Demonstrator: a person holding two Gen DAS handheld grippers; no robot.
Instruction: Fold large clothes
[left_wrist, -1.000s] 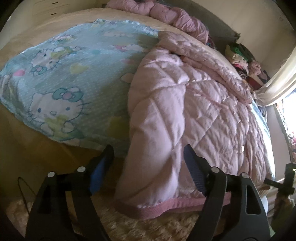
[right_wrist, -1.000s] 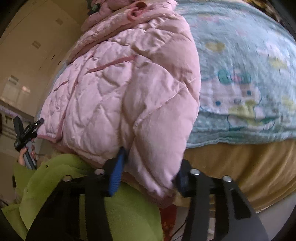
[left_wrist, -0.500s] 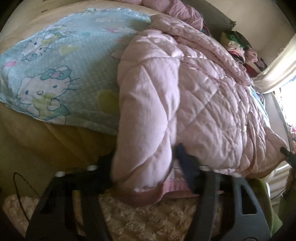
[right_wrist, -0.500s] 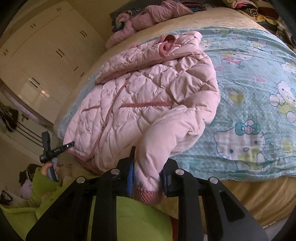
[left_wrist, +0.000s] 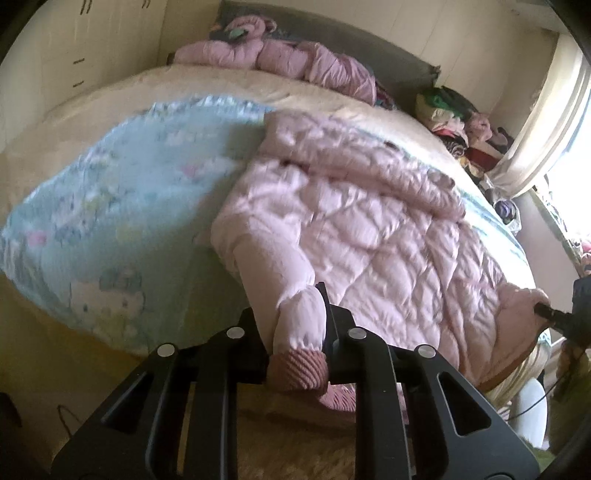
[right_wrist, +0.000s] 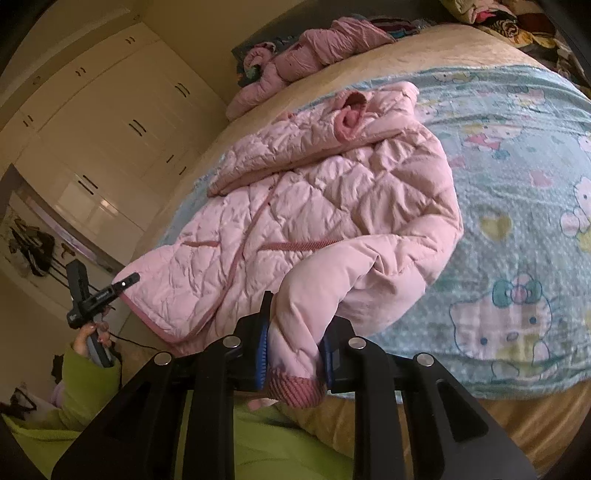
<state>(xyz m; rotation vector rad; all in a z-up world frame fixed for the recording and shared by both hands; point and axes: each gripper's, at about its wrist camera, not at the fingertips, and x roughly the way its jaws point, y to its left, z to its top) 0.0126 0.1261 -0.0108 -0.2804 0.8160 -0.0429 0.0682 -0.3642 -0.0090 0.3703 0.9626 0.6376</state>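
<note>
The quilted jacket (right_wrist: 325, 206) is showing pale pink, its ribbed cuffs (right_wrist: 293, 391) a darker rose. The blanket (right_wrist: 517, 229) under it is showing light blue with cartoon cats (pink and teal bows) and yellow hearts. The bed (left_wrist: 184, 88) sheet is looking cream-tan, and the sleeve (right_wrist: 85, 387) lime green.
</note>
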